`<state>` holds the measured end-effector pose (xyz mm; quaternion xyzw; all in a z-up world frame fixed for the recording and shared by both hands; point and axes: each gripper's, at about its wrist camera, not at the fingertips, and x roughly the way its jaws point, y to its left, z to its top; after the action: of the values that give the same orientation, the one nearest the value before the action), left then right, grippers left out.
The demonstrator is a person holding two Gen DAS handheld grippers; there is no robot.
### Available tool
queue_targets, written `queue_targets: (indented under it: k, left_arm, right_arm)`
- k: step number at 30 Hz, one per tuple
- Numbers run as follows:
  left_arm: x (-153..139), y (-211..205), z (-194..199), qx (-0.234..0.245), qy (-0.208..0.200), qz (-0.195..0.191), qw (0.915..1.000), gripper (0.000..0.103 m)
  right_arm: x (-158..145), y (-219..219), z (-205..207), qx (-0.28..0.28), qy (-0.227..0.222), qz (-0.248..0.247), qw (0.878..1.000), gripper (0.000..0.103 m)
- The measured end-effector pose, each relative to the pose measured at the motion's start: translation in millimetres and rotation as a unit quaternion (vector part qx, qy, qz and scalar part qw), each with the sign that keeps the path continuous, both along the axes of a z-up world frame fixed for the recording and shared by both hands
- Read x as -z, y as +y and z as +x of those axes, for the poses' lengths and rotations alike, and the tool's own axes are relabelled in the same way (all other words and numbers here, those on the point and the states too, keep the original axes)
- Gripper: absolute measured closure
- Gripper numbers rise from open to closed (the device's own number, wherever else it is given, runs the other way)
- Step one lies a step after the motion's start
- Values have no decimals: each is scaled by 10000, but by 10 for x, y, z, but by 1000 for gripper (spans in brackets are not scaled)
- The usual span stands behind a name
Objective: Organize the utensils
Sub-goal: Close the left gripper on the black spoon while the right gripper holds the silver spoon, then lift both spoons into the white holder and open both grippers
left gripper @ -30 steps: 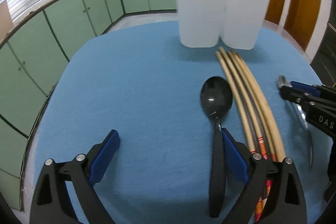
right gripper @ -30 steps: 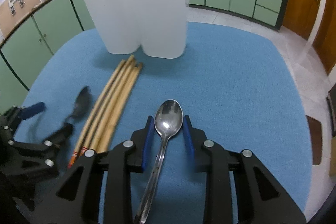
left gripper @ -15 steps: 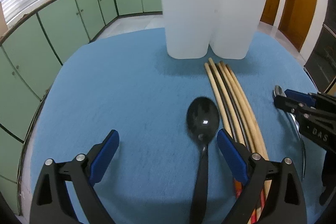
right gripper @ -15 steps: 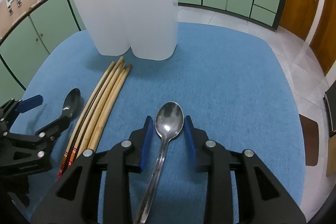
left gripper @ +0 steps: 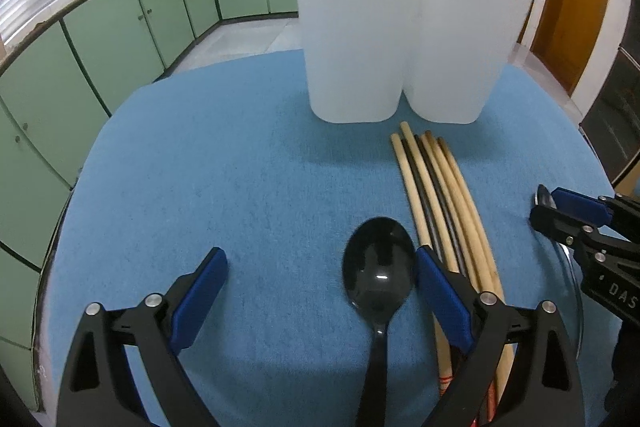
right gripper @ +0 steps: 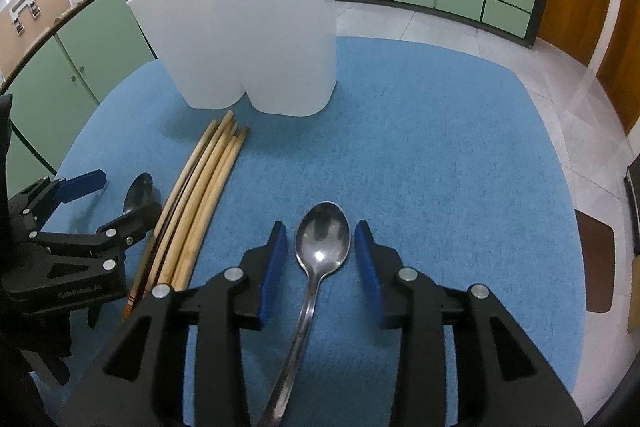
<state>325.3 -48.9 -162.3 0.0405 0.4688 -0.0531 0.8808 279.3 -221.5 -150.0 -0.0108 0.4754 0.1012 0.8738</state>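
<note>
holder (left gripper: 400, 39), white, two joined compartments, stands upright at the far side of the blue tabletop (left gripper: 240, 187); it serves as reference for all positions below.

chopsticks (left gripper: 436, 195): a bundle of tan and dark sticks lying flat, tips just short of the holder's base, near the seam between its two compartments, running back toward the cameras.

black spoon (left gripper: 378, 275): lies flat on the near side of the holder, just left of the chopsticks, bowl pointing toward the holder.

left claw (left gripper: 320, 279): wide. the black spoon's bowl lies between its blue pads (left gripper: 440, 299), close against the right pad and well apart from the left one. contact with the right pad cannot be confirmed.

metal spoon (right gripper: 322, 247): lies flat on the near side of the holder, right of the chopsticks and apart from them, bowl pointing toward the holder.

right claw (right gripper: 320, 255): narrow but not closed. its pads (right gripper: 276, 259) flank the metal spoon's bowl with a small gap on each side; the handle passes back between the fingers.

both claws sit low over the tabletop, well short of the holder, with the chopsticks between them.
</note>
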Motion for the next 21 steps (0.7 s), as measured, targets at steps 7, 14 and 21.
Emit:
queue_targets:
  k: [7, 14, 21]
  left_arm:
    - [-41, 64, 120, 91, -56, -317, 9994, 41]
    - [-155, 182, 124, 284, -172, -937, 9950, 68]
    - [-458, 308, -285, 568, -1466, -1460, 9767, 68]
  right_arm:
    - [10, 111, 87, -10, 32, -194, 9998, 75]
    - [-15, 28, 12, -18, -253, 62, 9997, 75]
    - [-327, -146, -302, -149, -1381, 442, 9893, 75]
